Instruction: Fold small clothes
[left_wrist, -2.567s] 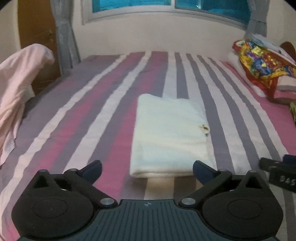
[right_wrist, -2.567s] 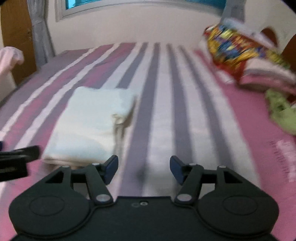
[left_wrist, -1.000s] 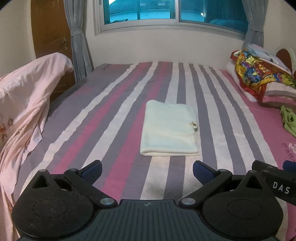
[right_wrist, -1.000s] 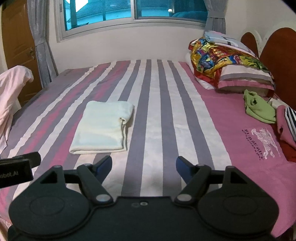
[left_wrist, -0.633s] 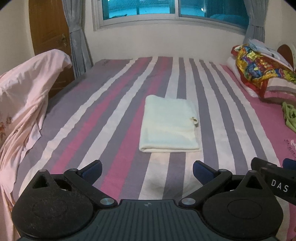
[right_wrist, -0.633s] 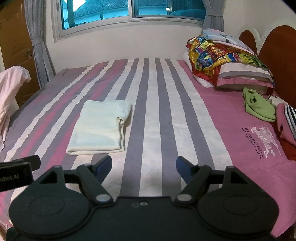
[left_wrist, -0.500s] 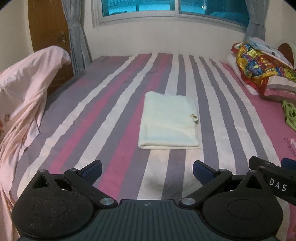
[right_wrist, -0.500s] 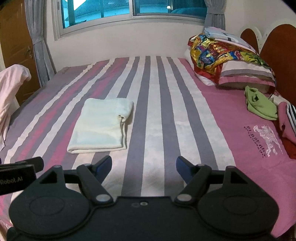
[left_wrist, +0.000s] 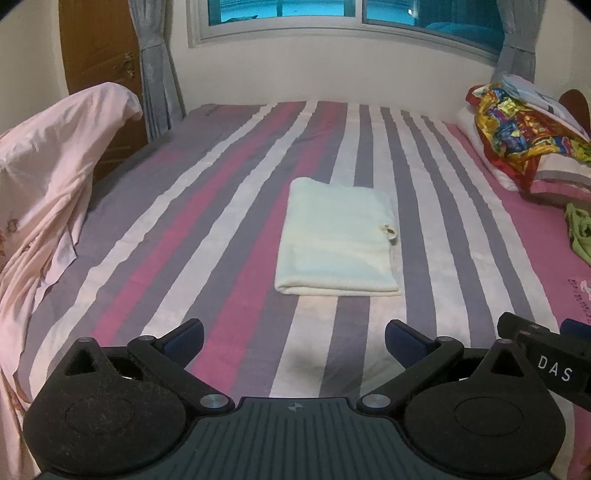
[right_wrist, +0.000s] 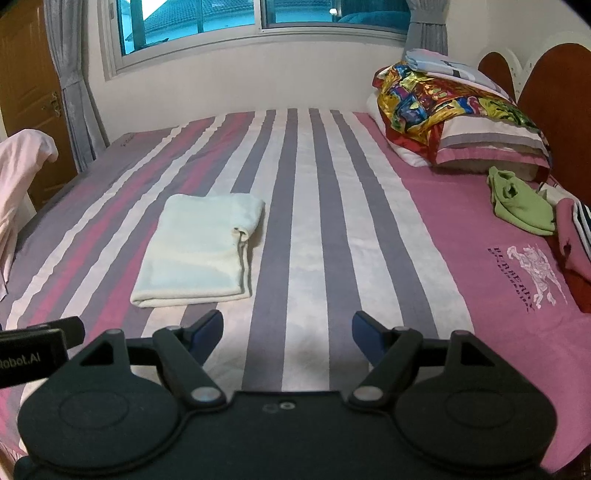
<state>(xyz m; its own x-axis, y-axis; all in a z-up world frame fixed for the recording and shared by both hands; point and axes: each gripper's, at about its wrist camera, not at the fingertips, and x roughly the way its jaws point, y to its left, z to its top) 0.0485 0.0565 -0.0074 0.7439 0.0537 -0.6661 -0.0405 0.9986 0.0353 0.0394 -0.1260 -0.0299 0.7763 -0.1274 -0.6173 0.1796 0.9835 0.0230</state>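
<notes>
the white cloth lies folded on the bed, done. the green garment near the pillow waits unfolded. left gripper and right gripper hang open, empty.

A bed with a sheet striped pink, grey and white fills the room, with a dark wooden headboard at its right end. A sliding window with grey curtains is set in the white far wall. A brown wooden door stands at left.
</notes>
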